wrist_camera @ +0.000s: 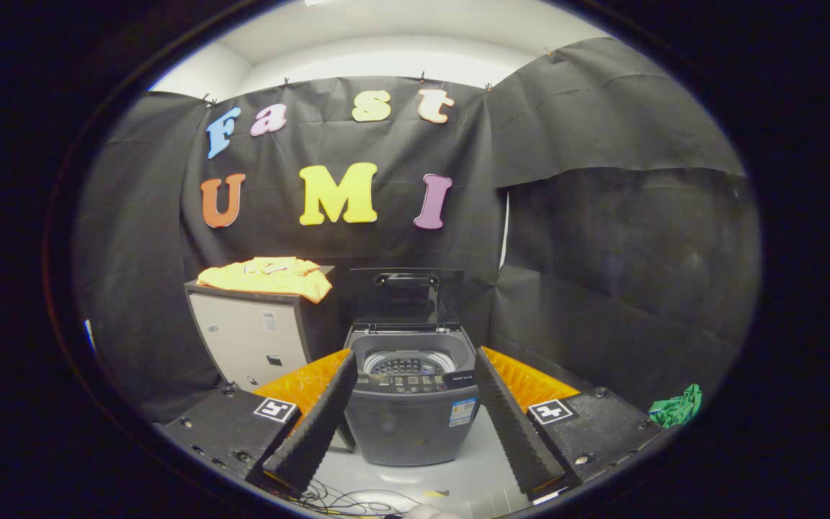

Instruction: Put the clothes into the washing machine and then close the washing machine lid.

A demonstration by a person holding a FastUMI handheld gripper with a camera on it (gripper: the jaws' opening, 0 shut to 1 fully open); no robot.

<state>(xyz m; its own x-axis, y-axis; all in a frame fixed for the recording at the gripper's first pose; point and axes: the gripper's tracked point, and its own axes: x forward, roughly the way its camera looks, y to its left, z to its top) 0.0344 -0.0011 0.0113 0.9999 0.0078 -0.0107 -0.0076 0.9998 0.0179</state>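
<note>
Gripper [415, 411] fingers spread wide apart, holding nothing. Loose cables [346, 499] on pale floor just below them. Ahead, between fingers: washing machine [413, 404], lid [406, 297] raised upright, drum exposed. Green cloth [676, 407] on floor off to right. Cabinet [256, 339] left of machine; yellow clothes [265, 277] heaped on top. Black cloth wall [602, 274] behind.

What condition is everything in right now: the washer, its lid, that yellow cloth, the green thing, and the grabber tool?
Washing machine: standing on the floor, drum uncovered.
Lid: raised upright, open.
Yellow clothes: lying in a heap on top of the cabinet, not picked up yet.
Green cloth: crumpled on the floor, off to the right of the fingers.
Gripper: fingers spread open, holding nothing, washer ahead between them.
</note>
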